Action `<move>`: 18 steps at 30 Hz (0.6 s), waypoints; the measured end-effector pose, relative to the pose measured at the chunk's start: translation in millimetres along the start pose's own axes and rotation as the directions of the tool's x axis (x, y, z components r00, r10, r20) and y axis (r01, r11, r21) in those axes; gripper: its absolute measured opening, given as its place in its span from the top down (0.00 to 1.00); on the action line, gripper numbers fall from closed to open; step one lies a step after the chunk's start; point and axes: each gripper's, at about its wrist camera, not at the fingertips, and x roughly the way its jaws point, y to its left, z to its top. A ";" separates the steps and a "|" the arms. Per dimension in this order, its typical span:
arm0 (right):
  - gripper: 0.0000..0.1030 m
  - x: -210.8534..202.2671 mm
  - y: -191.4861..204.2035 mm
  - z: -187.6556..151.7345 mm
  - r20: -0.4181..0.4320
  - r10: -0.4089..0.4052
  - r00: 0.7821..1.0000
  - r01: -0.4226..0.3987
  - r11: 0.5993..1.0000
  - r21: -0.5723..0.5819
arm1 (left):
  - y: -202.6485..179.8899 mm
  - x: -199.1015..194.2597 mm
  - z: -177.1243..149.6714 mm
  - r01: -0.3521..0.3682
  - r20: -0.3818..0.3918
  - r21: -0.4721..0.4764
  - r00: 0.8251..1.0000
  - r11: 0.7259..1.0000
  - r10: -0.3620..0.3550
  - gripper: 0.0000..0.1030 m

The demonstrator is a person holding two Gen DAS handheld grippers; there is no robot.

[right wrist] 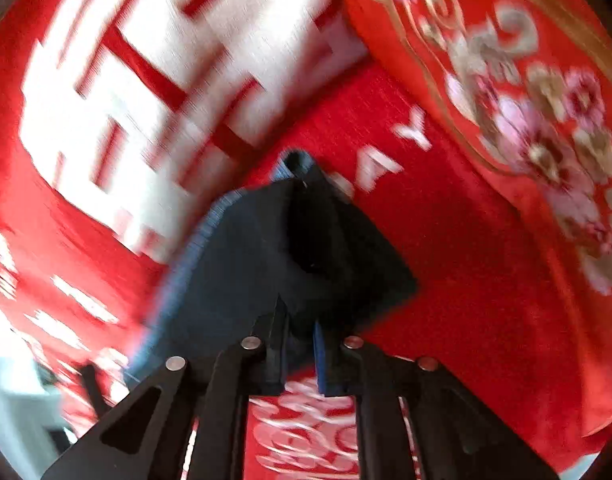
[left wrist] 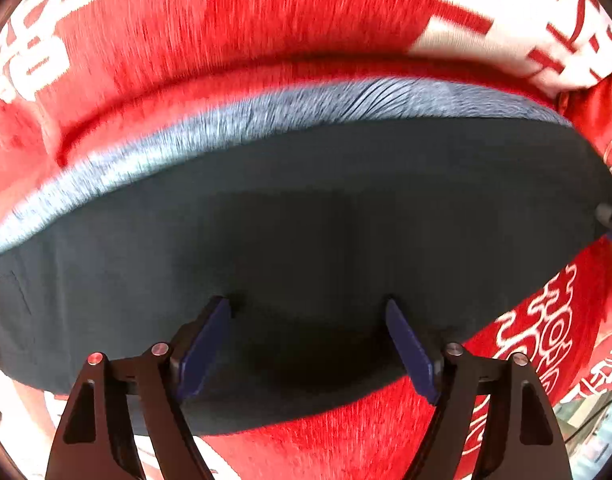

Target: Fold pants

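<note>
Dark navy pants lie flat across a red bedspread, with a blue-grey ribbed band along their far edge. My left gripper points straight down over the pants' near part, open, with its blue pads wide apart and only flat cloth under the gap. In the right wrist view a corner of the pants rises like a tent to my right gripper, which is shut on the dark cloth pinched between its pads. This view is blurred.
The red bedspread carries large white characters and letters. A red embroidered cushion or quilt with pink and gold flowers lies at the upper right. Beyond the bed's edge a pale floor shows at the lower left.
</note>
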 end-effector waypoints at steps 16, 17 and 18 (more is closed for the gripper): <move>0.64 15.0 52.1 74.7 0.081 -0.041 0.996 0.054 0.984 -0.168 | -5.2 0.4 -9.6 -0.007 0.025 -0.017 1.000 1.000 0.008 0.21; 0.64 8.9 53.6 73.7 0.115 -0.043 0.992 0.062 0.983 -0.171 | -5.5 -0.2 -11.0 -0.006 0.027 -0.018 1.000 1.000 0.007 0.21; 0.64 1.4 55.6 70.9 0.144 -0.033 0.989 0.060 0.981 -0.183 | -3.7 -0.7 -13.8 -0.005 0.031 -0.019 1.000 1.000 0.005 0.21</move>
